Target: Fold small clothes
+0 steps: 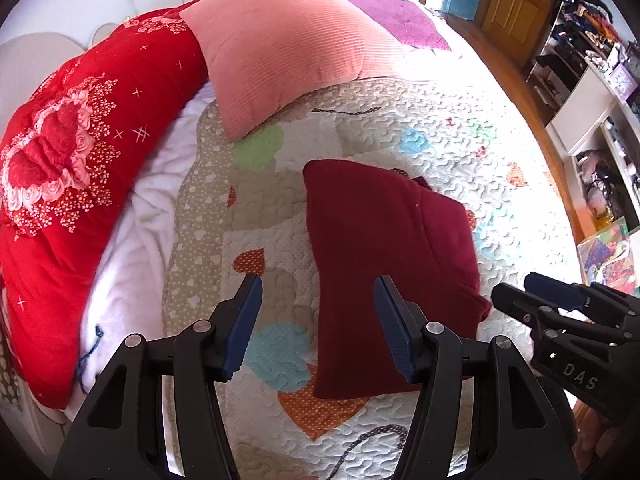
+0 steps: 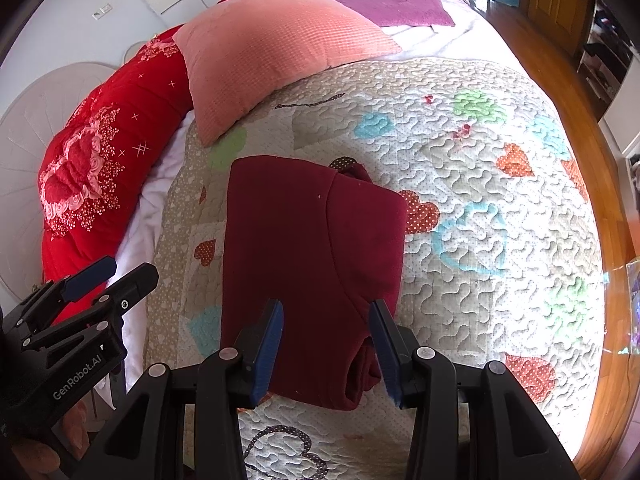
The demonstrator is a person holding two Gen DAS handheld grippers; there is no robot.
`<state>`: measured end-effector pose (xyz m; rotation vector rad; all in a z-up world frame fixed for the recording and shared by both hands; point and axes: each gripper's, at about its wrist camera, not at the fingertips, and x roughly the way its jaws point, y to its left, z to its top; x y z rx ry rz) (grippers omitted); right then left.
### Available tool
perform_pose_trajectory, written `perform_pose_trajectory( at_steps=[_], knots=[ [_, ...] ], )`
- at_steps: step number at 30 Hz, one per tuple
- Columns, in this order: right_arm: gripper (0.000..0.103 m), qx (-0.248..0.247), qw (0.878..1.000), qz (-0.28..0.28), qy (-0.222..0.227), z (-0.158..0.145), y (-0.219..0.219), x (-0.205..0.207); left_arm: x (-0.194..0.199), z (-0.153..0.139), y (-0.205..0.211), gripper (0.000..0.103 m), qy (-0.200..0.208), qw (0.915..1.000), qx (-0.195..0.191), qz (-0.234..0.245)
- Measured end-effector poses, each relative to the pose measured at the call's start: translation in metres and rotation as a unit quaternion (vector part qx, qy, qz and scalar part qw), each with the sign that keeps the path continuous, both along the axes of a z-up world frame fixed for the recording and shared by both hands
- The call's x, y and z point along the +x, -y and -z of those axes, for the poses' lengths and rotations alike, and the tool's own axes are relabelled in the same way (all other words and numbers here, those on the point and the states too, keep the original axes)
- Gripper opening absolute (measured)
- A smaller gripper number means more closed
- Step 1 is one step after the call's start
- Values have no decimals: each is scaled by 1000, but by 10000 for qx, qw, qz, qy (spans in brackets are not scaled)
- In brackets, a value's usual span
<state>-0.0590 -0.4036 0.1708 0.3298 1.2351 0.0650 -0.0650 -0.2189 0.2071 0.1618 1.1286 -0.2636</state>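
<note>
A dark red garment (image 1: 384, 260) lies folded into a rough rectangle on the quilted bedspread (image 1: 440, 152). It also shows in the right wrist view (image 2: 304, 264). My left gripper (image 1: 318, 294) is open and empty, hovering over the garment's left near edge. My right gripper (image 2: 326, 322) is open and empty, above the garment's near right corner. The right gripper also shows in the left wrist view (image 1: 516, 292), and the left gripper in the right wrist view (image 2: 116, 272).
A pink pillow (image 1: 288, 48) and a red floral duvet (image 1: 80, 152) lie at the back and left of the bed. A purple cloth (image 2: 384, 0) lies far back. Wooden floor (image 2: 560, 60) and shelves (image 1: 600, 100) are to the right.
</note>
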Motion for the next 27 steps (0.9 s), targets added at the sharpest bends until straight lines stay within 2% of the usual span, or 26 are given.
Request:
perform_pose_trajectory(
  at_steps=[8,27],
  knots=[
    [43,2,10000,-1,-36,3,2,-1,-1,2,1,58,-53,9997,-228,13],
    [43,68,9999,-32,-117,10,1,0,3,10,-3,58,-63,9998,-181,-37]
  ],
)
